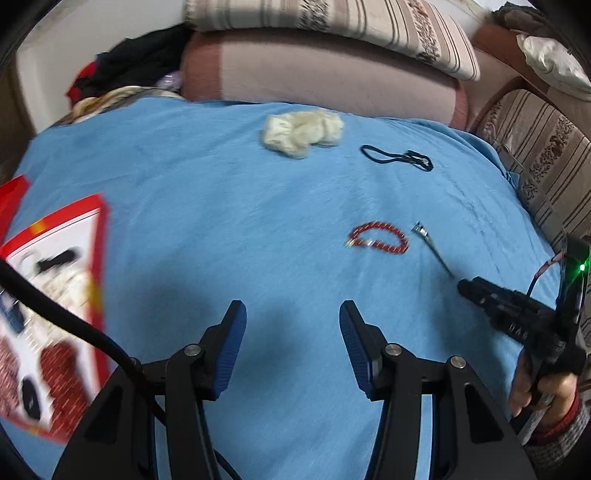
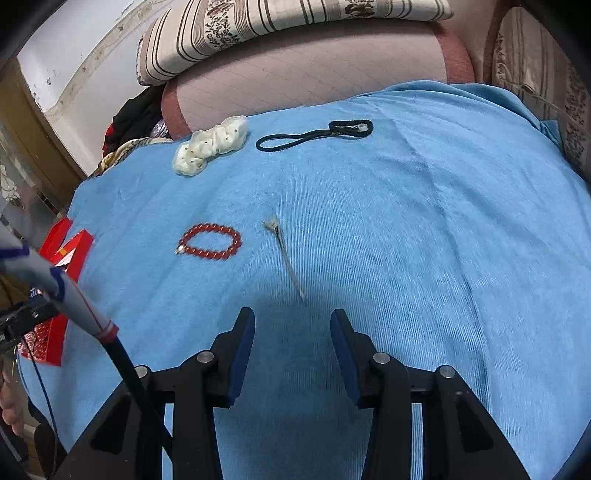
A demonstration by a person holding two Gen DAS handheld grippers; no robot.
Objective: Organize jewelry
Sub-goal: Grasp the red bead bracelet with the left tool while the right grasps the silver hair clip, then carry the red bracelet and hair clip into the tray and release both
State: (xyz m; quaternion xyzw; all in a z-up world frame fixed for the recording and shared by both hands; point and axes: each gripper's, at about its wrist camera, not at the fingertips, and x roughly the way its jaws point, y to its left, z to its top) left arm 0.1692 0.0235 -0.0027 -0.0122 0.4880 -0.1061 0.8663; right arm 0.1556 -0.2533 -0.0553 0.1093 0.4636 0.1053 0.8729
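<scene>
Blue cloth (image 2: 424,240) spread over a bed or couch, striped cushions (image 2: 295,14) at the back. Four loose pieces lie on it.

Red bead bracelet (image 2: 209,242) lies flat mid-cloth, small metal charm on its left end. Just beside it to the right, apart from it, lies a thin silver hair clip (image 2: 284,254), slanting toward the right gripper. Farther back is a cream scrunchie (image 2: 210,146) near the cloth's far edge. A black hair tie (image 2: 314,134) lies to its right, apart, with a knotted or clasped end.

At the left edge of the cloth sits a red box (image 1: 55,314), open, white inside. Dark and red items are already in it; it's too blurred to name them.

Left gripper (image 1: 291,321) hangs over bare cloth, jaws spread, nothing between them. The box is to its left, the bracelet ahead to the right.

Right gripper (image 2: 291,325): jaws spread, empty, tilted down over the cloth. The clip's near tip is just ahead of its fingertips, not touching. In the left view a hand (image 1: 535,384) holds that gripper's handle at the right edge, with a green light on the unit.

A black cable (image 2: 129,369) runs across the lower left.
</scene>
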